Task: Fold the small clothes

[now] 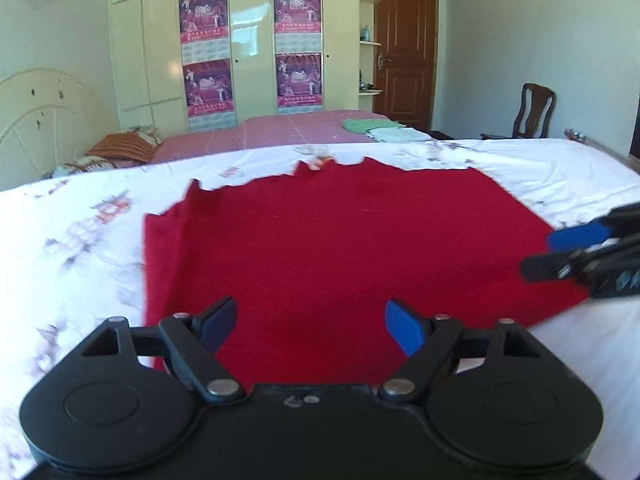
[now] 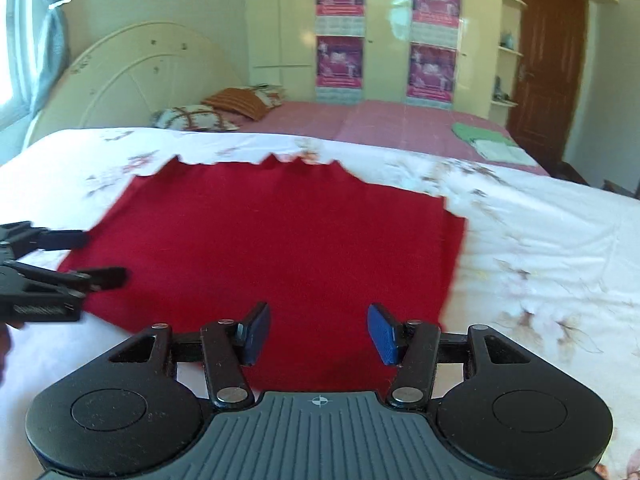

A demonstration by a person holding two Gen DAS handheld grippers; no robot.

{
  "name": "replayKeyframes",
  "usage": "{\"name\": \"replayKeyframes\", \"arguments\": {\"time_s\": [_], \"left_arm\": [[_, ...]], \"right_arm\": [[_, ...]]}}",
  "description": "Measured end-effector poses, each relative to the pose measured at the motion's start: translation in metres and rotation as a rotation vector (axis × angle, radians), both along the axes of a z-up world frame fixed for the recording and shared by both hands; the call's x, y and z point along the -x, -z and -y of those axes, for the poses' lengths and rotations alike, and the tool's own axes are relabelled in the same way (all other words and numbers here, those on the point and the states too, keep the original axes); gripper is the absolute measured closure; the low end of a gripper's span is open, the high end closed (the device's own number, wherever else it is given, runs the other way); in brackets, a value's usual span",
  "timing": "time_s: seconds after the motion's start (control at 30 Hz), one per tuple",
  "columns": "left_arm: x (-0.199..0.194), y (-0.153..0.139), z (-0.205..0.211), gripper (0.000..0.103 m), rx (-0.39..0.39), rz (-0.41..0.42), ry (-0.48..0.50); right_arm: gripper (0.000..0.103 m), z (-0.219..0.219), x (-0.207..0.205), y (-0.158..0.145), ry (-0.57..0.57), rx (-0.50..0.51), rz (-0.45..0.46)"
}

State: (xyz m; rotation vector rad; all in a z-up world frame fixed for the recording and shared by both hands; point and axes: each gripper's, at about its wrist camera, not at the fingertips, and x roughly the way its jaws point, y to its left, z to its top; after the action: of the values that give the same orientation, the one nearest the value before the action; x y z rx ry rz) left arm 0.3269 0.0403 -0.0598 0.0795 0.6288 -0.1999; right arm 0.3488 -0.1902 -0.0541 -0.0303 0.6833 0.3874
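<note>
A deep red garment (image 1: 344, 240) lies spread flat on the white flowered bed sheet (image 1: 80, 240); its cloth looks plain and knit-like; the far edge is jagged and uneven; one side near the far corner is turned up in a small fold; the near edge lies straight.

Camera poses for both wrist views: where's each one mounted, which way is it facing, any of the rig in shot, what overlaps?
Left wrist: rides the left hand-held gripper, facing across the red garment toward the wardrobe; its open jaws show, and the right hand-held gripper enters at right.
Right wrist: rides the right hand-held gripper, also open, facing the same way; the left one enters at left.
Shared: the garment, the white floral bedsheet, the green folded clothes, the wardrobe, the brown door.
</note>
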Motion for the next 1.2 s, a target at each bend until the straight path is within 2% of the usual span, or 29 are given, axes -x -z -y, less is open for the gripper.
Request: {"name": "replayKeyframes", "arguments": {"time_s": [0.07, 0.13, 0.17, 0.2, 0.23, 0.33, 0.43, 0.47, 0.5, 0.63, 0.67, 0.7, 0.9, 1.07, 1.13, 1.2], "left_arm": [[0.001, 0.004, 0.008, 0.022, -0.004, -0.020, 0.008], [-0.004, 0.016, 0.006, 0.021, -0.029, -0.089, -0.016], [-0.005, 0.022, -0.002, 0.018, 0.006, -0.118, -0.032], [-0.002, 0.023, -0.010, 0.018, 0.052, -0.105, -0.038], [-0.001, 0.023, -0.012, 0.018, 0.048, -0.105, -0.039], [0.000, 0.018, -0.013, 0.018, 0.041, -0.110, -0.046], [0.001, 0.023, -0.014, 0.018, 0.044, -0.105, -0.054], [0.001, 0.023, -0.012, 0.017, 0.033, -0.105, -0.057], [0.001, 0.023, -0.010, 0.017, 0.025, -0.107, -0.060], [-0.001, 0.022, -0.009, 0.017, 0.022, -0.117, -0.066], [-0.001, 0.022, -0.009, 0.017, 0.020, -0.117, -0.066], [-0.001, 0.022, -0.008, 0.017, 0.020, -0.117, -0.066], [-0.002, 0.022, -0.006, 0.016, 0.015, -0.121, -0.069], [-0.006, 0.017, -0.007, 0.016, 0.008, -0.159, -0.078], [-0.001, 0.007, -0.010, 0.019, 0.016, -0.172, -0.117], [0.018, -0.004, -0.018, 0.027, 0.031, -0.141, -0.172]], "right_arm": [[0.049, -0.011, 0.001, 0.006, -0.010, 0.030, -0.024], [0.049, -0.013, 0.003, 0.018, 0.014, 0.093, -0.066], [0.050, -0.009, 0.003, 0.025, 0.039, 0.114, -0.095], [0.050, -0.002, 0.004, 0.029, 0.054, 0.091, -0.106], [0.049, 0.006, 0.005, 0.031, 0.061, 0.057, -0.111], [0.050, 0.013, 0.007, 0.026, 0.051, 0.048, -0.119], [0.050, 0.021, 0.014, 0.014, 0.064, -0.014, -0.054], [0.050, 0.020, 0.011, 0.020, 0.066, 0.012, -0.086], [0.055, 0.019, 0.006, 0.031, 0.066, 0.048, -0.139], [0.056, 0.020, 0.006, 0.030, 0.053, 0.043, -0.129], [0.067, 0.022, 0.006, 0.027, 0.057, 0.031, -0.124], [0.073, 0.023, 0.008, 0.024, 0.061, 0.016, -0.114], [0.072, 0.023, 0.006, 0.032, 0.051, 0.052, -0.123], [0.070, 0.029, 0.002, 0.032, 0.032, 0.026, -0.147], [0.069, 0.029, 0.001, 0.032, 0.020, 0.034, -0.151], [0.069, 0.029, -0.003, 0.026, 0.008, 0.048, -0.173]]}}
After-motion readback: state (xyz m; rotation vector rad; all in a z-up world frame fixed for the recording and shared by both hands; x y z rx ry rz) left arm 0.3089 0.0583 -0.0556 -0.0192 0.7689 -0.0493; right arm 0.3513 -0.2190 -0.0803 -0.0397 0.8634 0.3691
